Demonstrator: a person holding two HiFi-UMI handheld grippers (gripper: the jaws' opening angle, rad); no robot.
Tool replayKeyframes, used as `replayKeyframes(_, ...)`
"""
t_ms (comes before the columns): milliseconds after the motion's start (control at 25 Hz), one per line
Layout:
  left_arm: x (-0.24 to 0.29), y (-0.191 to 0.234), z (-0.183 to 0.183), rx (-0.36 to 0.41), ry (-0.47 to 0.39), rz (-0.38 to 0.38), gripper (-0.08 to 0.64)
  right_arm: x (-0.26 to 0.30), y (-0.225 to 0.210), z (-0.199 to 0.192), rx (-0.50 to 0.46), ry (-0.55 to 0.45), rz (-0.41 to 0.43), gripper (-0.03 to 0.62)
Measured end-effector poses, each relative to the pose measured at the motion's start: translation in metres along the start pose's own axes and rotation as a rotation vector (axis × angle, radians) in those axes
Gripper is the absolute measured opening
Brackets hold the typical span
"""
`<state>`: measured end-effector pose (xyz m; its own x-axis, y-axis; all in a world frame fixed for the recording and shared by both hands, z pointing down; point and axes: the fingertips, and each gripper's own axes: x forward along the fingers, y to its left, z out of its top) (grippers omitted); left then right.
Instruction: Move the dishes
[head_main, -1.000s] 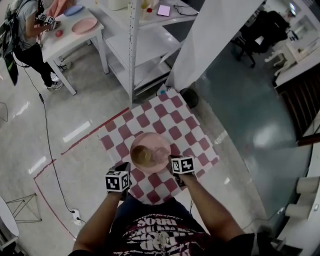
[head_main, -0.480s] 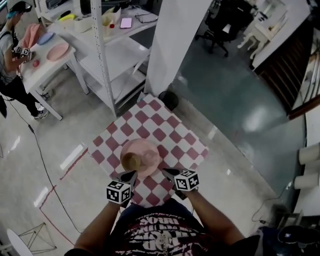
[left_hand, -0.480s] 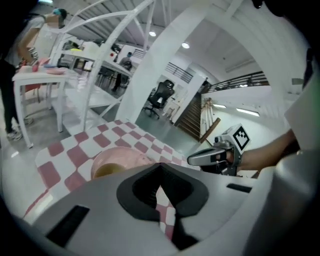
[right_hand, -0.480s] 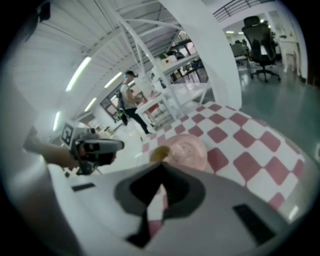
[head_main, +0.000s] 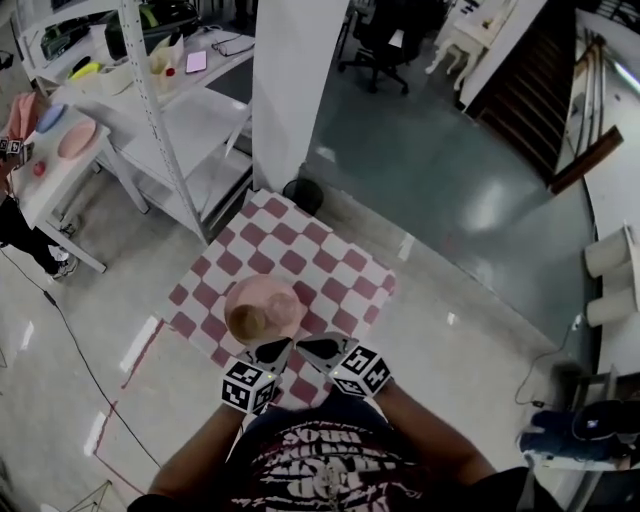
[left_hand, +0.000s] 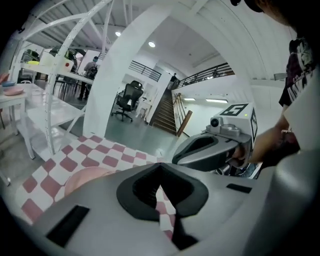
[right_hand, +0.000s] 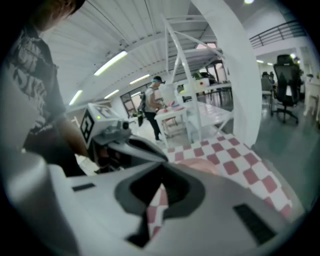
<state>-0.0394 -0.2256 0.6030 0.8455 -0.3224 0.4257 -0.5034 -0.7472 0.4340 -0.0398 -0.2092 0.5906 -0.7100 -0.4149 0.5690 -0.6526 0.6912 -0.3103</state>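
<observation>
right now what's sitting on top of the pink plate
A small brown bowl sits on the pink plate, toward its left side. The rest of the plate looks bare. The bowl hides the patch beneath it, and its inside is too small to tell.

Brown bowl (head_main: 247, 320) on pink plate (head_main: 283, 298)

No text is legible; the shirt (head_main: 320, 465) print, bottom centre of the head view, is too blurred.
</observation>
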Motion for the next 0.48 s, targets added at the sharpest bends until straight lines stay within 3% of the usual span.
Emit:
replayKeyframes(120,-0.003,-0.009,0.003,-0.003,0.022,0.011,0.029,-0.004,0.009,0.001,0.028,-0.030,-0.002,0.034)
replayKeyframes(280,-0.006,-0.020,0.004,-0.051,-0.020,-0.022,0.029,-0.013,0.014,0.000,0.118,-0.113,0.093,0.034)
replayKeyframes(480,0.002,-0.034,-0.013,-0.046,0.004,0.038,0.028,-0.021,0.017,-0.022,0.153,-0.072,0.197,0.034)
